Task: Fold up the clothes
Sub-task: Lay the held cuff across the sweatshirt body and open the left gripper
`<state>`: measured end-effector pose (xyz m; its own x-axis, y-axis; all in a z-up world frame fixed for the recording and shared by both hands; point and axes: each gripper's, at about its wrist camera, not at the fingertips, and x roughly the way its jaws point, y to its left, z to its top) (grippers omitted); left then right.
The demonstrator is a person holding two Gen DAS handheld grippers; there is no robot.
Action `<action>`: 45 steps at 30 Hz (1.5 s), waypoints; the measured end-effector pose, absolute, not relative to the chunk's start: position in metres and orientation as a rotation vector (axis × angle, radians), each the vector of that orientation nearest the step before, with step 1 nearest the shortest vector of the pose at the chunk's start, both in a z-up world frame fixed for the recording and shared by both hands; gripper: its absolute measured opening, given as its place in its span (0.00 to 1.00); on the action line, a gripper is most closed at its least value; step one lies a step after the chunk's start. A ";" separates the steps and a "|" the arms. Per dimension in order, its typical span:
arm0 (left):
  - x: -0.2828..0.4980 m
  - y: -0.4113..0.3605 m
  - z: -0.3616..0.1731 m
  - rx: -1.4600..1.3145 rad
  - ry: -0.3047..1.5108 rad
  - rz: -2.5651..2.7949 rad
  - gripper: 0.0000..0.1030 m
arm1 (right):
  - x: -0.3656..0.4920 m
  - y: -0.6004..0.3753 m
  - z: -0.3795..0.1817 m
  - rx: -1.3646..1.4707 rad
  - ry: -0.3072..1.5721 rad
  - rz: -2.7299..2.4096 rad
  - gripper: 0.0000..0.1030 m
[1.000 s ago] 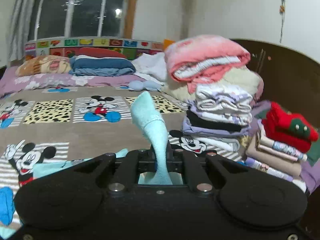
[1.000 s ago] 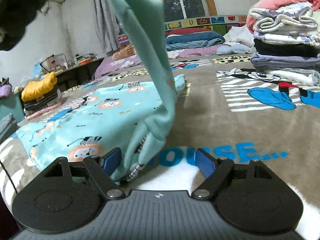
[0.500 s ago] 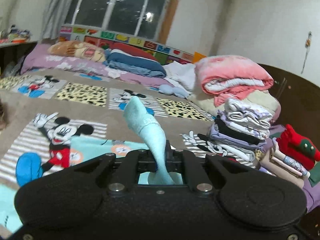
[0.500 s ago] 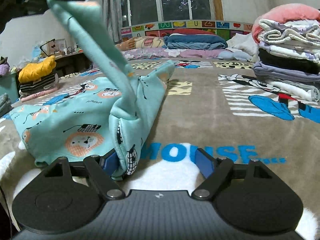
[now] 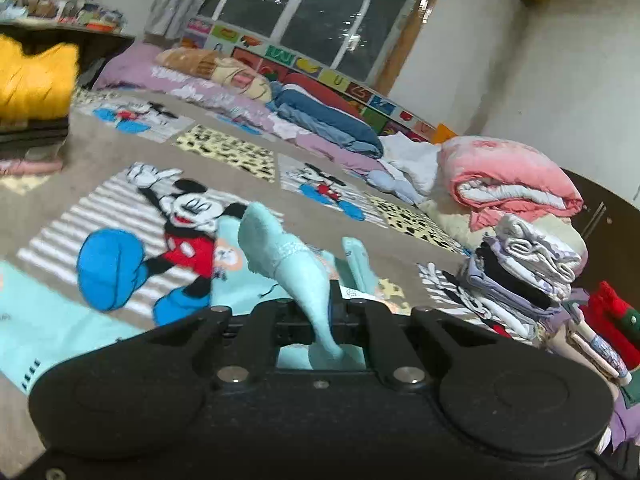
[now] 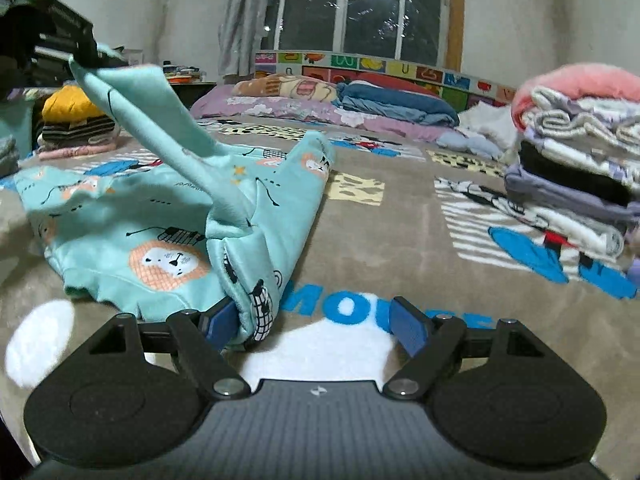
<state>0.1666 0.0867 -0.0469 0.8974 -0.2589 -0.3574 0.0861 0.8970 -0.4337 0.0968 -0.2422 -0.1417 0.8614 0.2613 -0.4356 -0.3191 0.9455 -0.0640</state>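
A teal garment printed with lions (image 6: 160, 232) lies on the Mickey Mouse blanket (image 6: 380, 240), partly folded. My left gripper (image 5: 324, 312) is shut on a strip of that teal garment (image 5: 280, 256), which sticks up past its fingers. In the right wrist view the left gripper (image 6: 86, 58) hangs at the upper left, holding the strip taut above the garment's body. My right gripper (image 6: 314, 324) stands open low over the blanket. The garment's near folded edge rests against its left blue pad (image 6: 218, 322), and the right pad is bare.
A tall stack of folded clothes (image 6: 580, 168) stands at the right with a pink blanket (image 5: 508, 184) behind it and a red item (image 5: 612, 320) beside it. A yellow garment on a small pile (image 6: 68, 108) sits at the left. Pillows and a blue quilt (image 5: 328, 124) line the far edge.
My left gripper has carried the teal strip leftward and lower, across the garment's body. The right gripper has stayed near the garment's edge, rolling slightly.
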 end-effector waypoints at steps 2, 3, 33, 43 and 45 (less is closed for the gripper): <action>0.167 0.094 -0.057 -0.445 0.430 -0.174 0.01 | 0.096 -0.242 -0.141 -0.145 0.435 0.307 0.77; 0.167 0.097 -0.063 -0.455 0.434 -0.168 0.01 | 0.095 -0.242 -0.141 -0.150 0.434 0.309 0.77; 0.172 0.122 -0.098 -0.474 0.453 -0.153 0.01 | 0.084 -0.203 -0.121 -0.202 0.306 0.612 0.76; 0.176 0.120 -0.113 -0.432 0.514 -0.099 0.01 | 0.085 -0.182 -0.142 -0.340 0.401 0.687 0.83; 0.176 0.120 -0.115 -0.437 0.522 -0.097 0.01 | 0.087 -0.181 -0.145 -0.349 0.420 0.692 0.86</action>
